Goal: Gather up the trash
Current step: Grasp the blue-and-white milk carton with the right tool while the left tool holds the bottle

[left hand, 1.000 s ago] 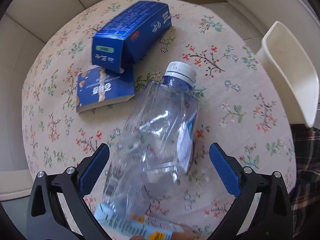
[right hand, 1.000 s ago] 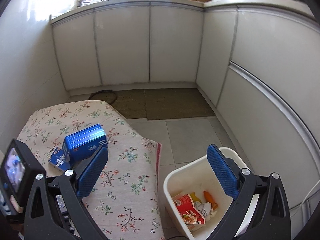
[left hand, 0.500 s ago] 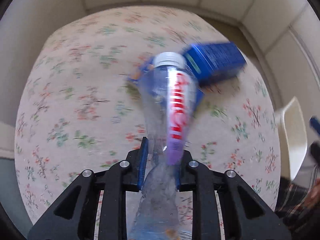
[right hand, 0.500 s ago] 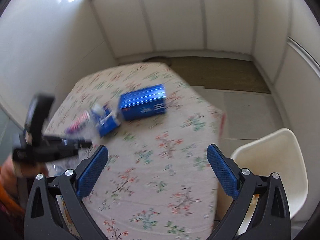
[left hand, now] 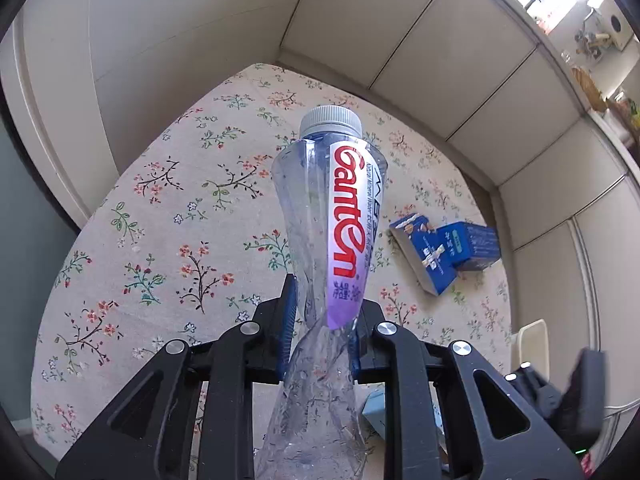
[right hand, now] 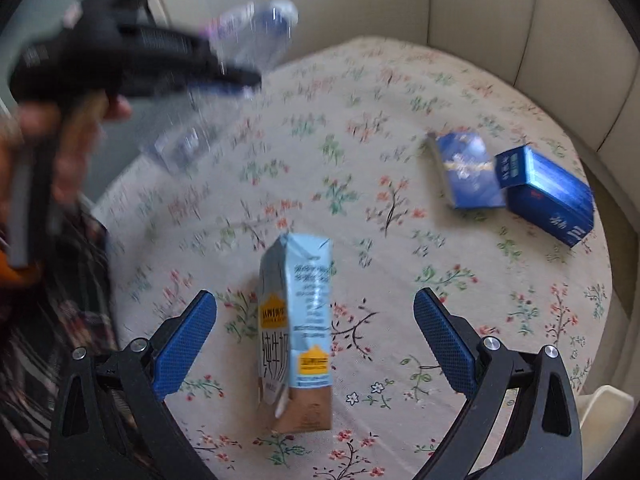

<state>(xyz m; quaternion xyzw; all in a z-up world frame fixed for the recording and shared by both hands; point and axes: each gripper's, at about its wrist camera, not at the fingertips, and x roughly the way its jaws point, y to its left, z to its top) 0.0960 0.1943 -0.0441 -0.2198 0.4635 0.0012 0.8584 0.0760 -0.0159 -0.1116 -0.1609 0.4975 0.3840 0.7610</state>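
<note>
My left gripper (left hand: 322, 320) is shut on a clear plastic water bottle (left hand: 332, 208) with a red-lettered label and a white cap, crushed at the waist and lifted off the floral tablecloth (left hand: 168, 240). In the right wrist view the same bottle (right hand: 256, 36) shows blurred at upper left, held by the left gripper (right hand: 236, 76) in a person's hand. My right gripper (right hand: 314, 328) stands open above the table, with a light blue milk carton (right hand: 298, 320) lying between its fingers, untouched. Two blue boxes (right hand: 516, 180) lie at the table's far right; they appear again in the left wrist view (left hand: 444, 248).
A white bin's rim (left hand: 532, 344) shows past the table's right edge, and its corner (right hand: 608, 408) appears in the right wrist view. Cream cabinet doors (left hand: 440, 60) surround the table. A plaid sleeve (right hand: 80, 288) is at the left.
My left gripper closed on the bottle, crushed it and lifted it off the table while rolling. My right gripper swung from the bin over to the table, down above the milk carton.
</note>
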